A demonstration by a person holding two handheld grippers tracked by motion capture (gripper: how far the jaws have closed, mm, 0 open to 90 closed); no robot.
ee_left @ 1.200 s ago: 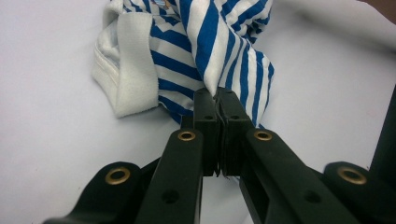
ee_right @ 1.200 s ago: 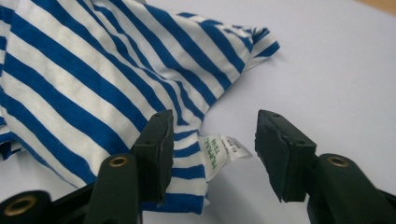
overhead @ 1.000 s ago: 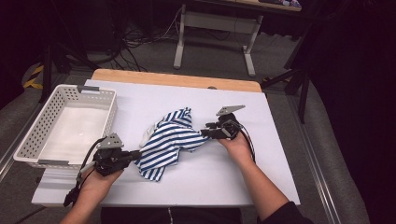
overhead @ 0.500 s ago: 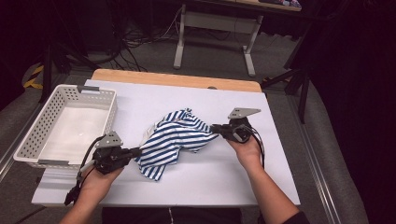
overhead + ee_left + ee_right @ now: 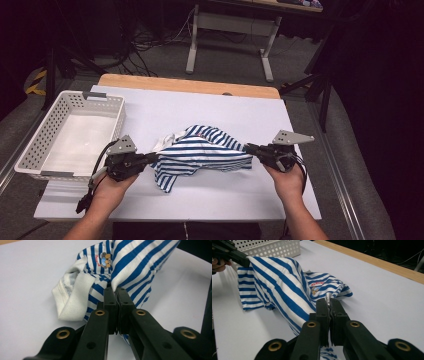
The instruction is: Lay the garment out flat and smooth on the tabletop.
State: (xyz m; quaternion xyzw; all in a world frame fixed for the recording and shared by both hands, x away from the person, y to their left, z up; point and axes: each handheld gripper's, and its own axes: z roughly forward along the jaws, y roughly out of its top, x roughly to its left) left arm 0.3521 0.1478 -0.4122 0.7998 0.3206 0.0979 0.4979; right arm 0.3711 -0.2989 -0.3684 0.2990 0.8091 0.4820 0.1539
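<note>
From the high view I've got the shirt strung between my two grippers, roughly mid-table, a bit toward my edge of the white table. Left gripper has one end, right gripper has the other, so the long axis of the cloth runs straight across from hand to hand. The basket sits off past my left hand, so the left one is way nearer to it. A loose flap hangs down toward me on the left half and rests on the table.

Left gripper view: jaws are squeezed together with a pinch of striped fabric caught right at the tips. The white collar band flops out just beside them, not in the grip. The little logo patch sits just beyond the pinch.

Right gripper view: same deal, jaws clamped tight on a small fold of shirt edge at the tips. The cloth rises away from me toward the other gripper, with the basket behind it.

My guess is the next pull is outward along that hand-to-hand line, and the sag in the middle says there's slack left to take up.
</note>
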